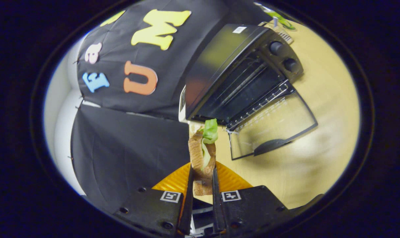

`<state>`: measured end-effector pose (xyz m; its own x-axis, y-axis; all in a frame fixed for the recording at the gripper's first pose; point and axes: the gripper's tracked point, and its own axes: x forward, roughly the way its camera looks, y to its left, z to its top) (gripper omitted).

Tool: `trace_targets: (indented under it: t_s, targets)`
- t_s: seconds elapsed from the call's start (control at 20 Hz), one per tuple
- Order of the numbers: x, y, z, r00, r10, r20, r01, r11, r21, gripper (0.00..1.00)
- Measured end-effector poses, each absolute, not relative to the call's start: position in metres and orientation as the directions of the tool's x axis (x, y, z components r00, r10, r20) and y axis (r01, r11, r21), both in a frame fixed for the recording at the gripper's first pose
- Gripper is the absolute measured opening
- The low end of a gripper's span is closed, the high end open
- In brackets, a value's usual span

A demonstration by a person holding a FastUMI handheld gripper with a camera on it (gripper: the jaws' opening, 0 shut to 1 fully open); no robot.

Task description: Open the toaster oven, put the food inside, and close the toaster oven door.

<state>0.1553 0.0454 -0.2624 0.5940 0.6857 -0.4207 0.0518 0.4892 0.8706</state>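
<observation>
The gripper (202, 181) has both fingers pinching the lower end of the food (203, 155), a sandwich of two bread slices with green lettuce (210, 130) poking out at its far end, held in the air near the toaster oven (239, 72). Just beyond the food, the toaster oven sits on the table (325, 109) with its glass door (272, 127) folded down and the wire rack (259, 102) showing inside. Because only one end is gripped, the slices could splay or the lettuce slip out, and the far end might snag on the door's edge or the rack if the entry runs low.

claw (202, 180) gripping sandwich (202, 155), toaster oven (239, 72) open
</observation>
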Motion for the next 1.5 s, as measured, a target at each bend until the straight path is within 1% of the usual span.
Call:
trace_targets:
  t_s: [0.15,0.45,0.55,0.7,0.8,0.95,1.1,1.2,1.3,1.35,1.4,1.5]
  targets:
    - [0.194,0.034,-0.276,0.658,0.648,-0.384,0.093,0.436,0.895,0.31]
    - [0.27,0.02,-0.302,0.767,0.573,-0.288,0.088,0.351,0.932,0.31]
    - [0.289,0.012,-0.309,0.814,0.522,-0.253,0.089,0.319,0.943,0.31]
    - [0.313,-0.005,-0.319,0.879,0.427,-0.214,0.124,0.23,0.965,0.31]
    - [0.32,-0.006,-0.328,0.889,0.4,-0.225,0.142,0.226,0.964,0.31]
    - [0.328,0.004,-0.33,0.896,0.389,-0.214,0.127,0.239,0.963,0.31]
    - [0.331,0.007,-0.337,0.903,0.359,-0.237,0.152,0.248,0.957,0.33]
    - [0.33,0.008,-0.338,0.903,0.343,-0.257,0.165,0.276,0.947,0.36]
    - [0.327,0.012,-0.334,0.9,0.345,-0.266,0.16,0.306,0.938,0.44]
    - [0.325,0.016,-0.333,0.894,0.352,-0.276,0.161,0.322,0.933,0.49]
    - [0.322,0.019,-0.336,0.884,0.364,-0.295,0.169,0.341,0.925,0.52]
    - [0.315,0.03,-0.34,0.856,0.389,-0.342,0.194,0.372,0.908,0.62]
